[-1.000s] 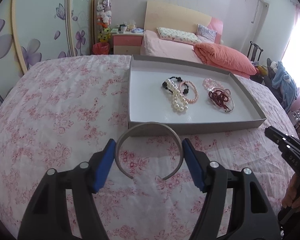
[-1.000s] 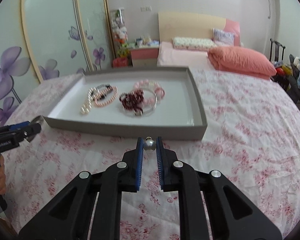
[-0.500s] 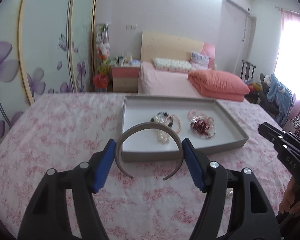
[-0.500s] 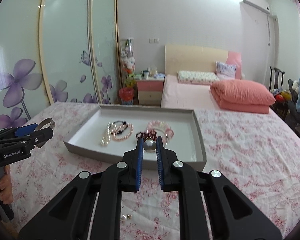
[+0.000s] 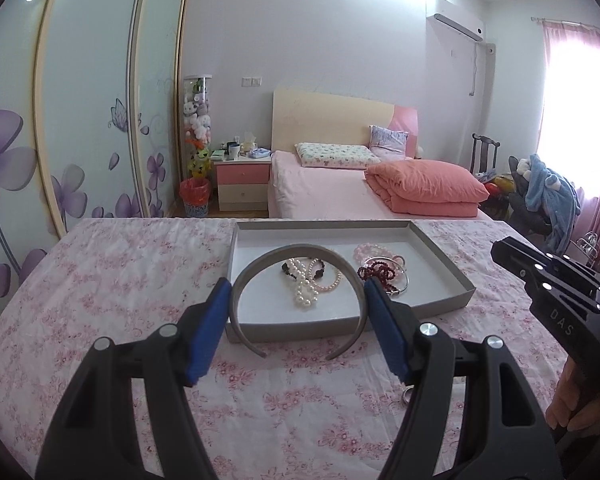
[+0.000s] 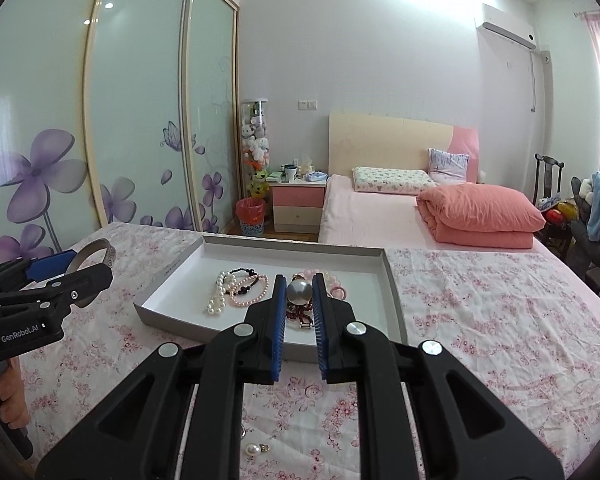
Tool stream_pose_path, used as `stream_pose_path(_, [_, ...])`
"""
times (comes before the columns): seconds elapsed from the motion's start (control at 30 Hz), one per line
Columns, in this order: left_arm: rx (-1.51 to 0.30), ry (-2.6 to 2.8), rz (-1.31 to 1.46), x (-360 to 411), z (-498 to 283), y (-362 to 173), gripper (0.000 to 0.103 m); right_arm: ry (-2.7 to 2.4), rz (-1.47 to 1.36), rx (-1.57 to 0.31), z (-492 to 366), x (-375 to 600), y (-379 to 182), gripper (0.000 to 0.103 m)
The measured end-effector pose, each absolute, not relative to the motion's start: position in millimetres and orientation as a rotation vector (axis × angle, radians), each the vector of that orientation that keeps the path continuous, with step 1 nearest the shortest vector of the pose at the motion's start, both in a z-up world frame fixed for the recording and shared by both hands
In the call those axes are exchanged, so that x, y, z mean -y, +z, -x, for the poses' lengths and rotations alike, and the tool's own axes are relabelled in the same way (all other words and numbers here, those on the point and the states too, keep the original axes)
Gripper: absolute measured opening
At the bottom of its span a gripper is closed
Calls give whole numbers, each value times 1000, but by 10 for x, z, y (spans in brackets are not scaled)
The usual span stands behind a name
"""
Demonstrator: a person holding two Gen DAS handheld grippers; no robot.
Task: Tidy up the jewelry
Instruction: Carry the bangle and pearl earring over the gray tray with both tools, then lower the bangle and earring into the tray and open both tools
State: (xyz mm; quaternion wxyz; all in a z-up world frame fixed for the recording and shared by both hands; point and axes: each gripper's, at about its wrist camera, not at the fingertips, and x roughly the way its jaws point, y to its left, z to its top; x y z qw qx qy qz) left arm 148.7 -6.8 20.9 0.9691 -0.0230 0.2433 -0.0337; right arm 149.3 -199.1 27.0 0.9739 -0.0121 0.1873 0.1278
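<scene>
The left claw (image 5: 296, 312) gripped a grey, open-ended metal bangle (image 5: 296, 250) across its width, the blue pads (image 5: 210, 330) pressing on its two outer sides; the bangle was held clear of the surface, in front of the near left portion of the shallow grey cardboard tray with a white floor (image 5: 444, 264). In the right wrist view the same bangle (image 6: 96, 254) appeared at the left edge, clamped in the left claw (image 6: 66, 270), apart from the tray's left wall. The right claw (image 6: 299, 308) was closed narrowly on a round silver-grey pearl bead (image 6: 299, 292), held above the near right part of the tray (image 6: 388, 280). The tray lay on a tabletop covered with a pink floral cloth (image 5: 120, 280), toward its far edge. Inside the tray, a white pearl strand (image 6: 216, 294) lay left of centre, touching a pink bead bracelet (image 6: 252, 294) and a black bead bracelet (image 6: 246, 280). A dark red bead bracelet (image 5: 380, 272), a thin silver bangle (image 5: 402, 286) and a pale pink bead bracelet (image 5: 370, 250) were clustered toward the tray's right side. On the cloth near the tabletop's near edge lay a small white pearl earring (image 6: 256, 449). A bed with a folded coral quilt (image 6: 480, 216) stood beyond the tabletop.
</scene>
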Motion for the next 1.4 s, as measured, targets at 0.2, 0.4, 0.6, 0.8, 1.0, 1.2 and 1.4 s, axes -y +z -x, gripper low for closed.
stream_pose_path(0.2, [-486,-75,38,97,-1476,204,66,256,23,-379,-1504,1989,268,14])
stream_pose_path(0.4, [-490,-84,37,111,-1483,183,66,251,20,-380,-1524,1996,256,14])
stream_pose_path(0.6, [-491,-89,36,121,-1524,166,66,249,20,-375,-1548,2000,259,14])
stream_pose_path(0.8, [-488,-89,32,174,-1614,165,66,246,20,-362,-1629,1987,295,14])
stream_pose_path(1.0, [-490,-87,23,200,-1719,129,66,248,19,-364,-1727,1975,294,14])
stream_pose_path(1.2, [-497,-82,19,210,-1886,96,66,254,16,-367,-1865,1946,303,14])
stream_pose_path(1.4, [-512,-76,32,190,-2155,61,66,256,-2,-381,-2089,1938,311,14])
